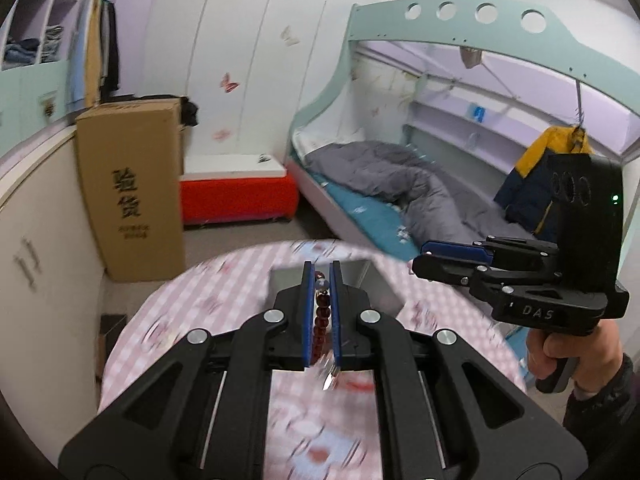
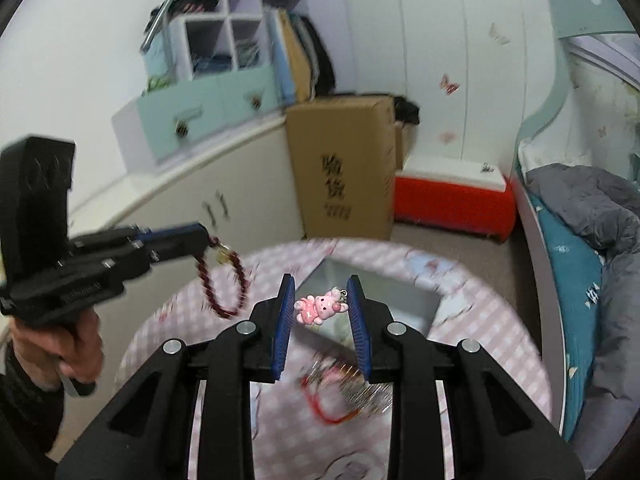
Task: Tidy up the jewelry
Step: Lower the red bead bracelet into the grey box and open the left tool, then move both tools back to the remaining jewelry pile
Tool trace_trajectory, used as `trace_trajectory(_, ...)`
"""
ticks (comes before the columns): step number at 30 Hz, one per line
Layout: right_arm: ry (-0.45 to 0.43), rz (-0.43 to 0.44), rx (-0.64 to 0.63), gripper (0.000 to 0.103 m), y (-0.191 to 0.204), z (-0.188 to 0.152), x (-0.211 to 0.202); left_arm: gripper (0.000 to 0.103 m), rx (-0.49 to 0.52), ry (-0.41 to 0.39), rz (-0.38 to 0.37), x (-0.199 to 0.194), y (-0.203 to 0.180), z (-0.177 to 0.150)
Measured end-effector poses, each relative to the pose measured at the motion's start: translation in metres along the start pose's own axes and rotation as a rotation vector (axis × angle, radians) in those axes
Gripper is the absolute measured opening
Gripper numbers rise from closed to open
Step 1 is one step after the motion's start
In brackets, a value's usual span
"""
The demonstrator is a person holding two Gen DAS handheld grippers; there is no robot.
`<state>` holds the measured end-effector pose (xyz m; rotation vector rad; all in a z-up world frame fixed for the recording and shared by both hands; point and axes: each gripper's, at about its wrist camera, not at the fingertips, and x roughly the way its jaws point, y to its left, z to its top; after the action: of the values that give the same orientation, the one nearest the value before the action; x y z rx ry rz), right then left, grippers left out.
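Dark red beaded bracelet (image 2: 222,280) dangling looped, pink bear charm (image 2: 319,306) above table

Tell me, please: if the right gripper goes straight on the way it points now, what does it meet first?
Probably the pink bear charm, which lies between the fingers of the open right gripper. Just beyond is the grey box on the table. Depth is unclear.

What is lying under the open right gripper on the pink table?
Under the right gripper lie a pink bear charm and a blurred heap with a red cord on the tablecloth. The fingers cover the rest of the heap.
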<state>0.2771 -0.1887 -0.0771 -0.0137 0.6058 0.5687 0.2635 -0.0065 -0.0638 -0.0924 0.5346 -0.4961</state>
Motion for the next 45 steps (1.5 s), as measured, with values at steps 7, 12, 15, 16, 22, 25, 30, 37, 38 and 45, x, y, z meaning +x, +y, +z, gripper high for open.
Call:
trace_trajectory(7,0.017,-0.022,0.058,0.025,-0.031,0.024,0.027,0.007,0.028,0.033,-0.04,0.048,-0.014,0.034)
trace_trajectory(12,0.042,-0.068,0.154,0.068,-0.051,0.021,0.042,0.064,0.067,0.106,0.058,0.075,-0.017,0.036)
trace_trajectory(15,0.004,-0.11,0.212,0.093,-0.063,0.015,0.033,0.097,0.046,0.018,0.152,0.062,-0.009,0.037)
trace_trajectory(16,-0.007,-0.127,0.225,0.095,-0.065,0.013,0.029,0.097,0.031,0.012,0.158,0.058,-0.005,0.038)
trace_trajectory(22,-0.029,-0.178,0.254,0.095,-0.068,0.009,0.012,0.097,-0.002,-0.038,0.221,0.032,0.004,0.034)
trace_trajectory(25,-0.042,-0.188,0.256,0.095,-0.065,0.008,0.005,0.097,-0.001,-0.052,0.241,0.019,0.004,0.029)
trace_trajectory(30,-0.063,-0.208,0.24,0.095,-0.057,0.007,-0.008,0.097,-0.009,-0.071,0.269,0.002,0.0,0.021)
trace_trajectory(37,-0.08,-0.223,0.225,0.095,-0.047,-0.01,-0.03,0.097,-0.02,-0.079,0.268,-0.017,-0.002,-0.005)
trace_trajectory(38,-0.077,-0.22,0.223,0.095,-0.046,-0.013,-0.032,0.097,-0.017,-0.068,0.262,-0.016,-0.002,-0.011)
trace_trajectory(45,-0.004,-0.207,0.222,0.095,-0.038,-0.054,-0.032,0.097,0.006,0.061,0.232,0.008,-0.014,-0.055)
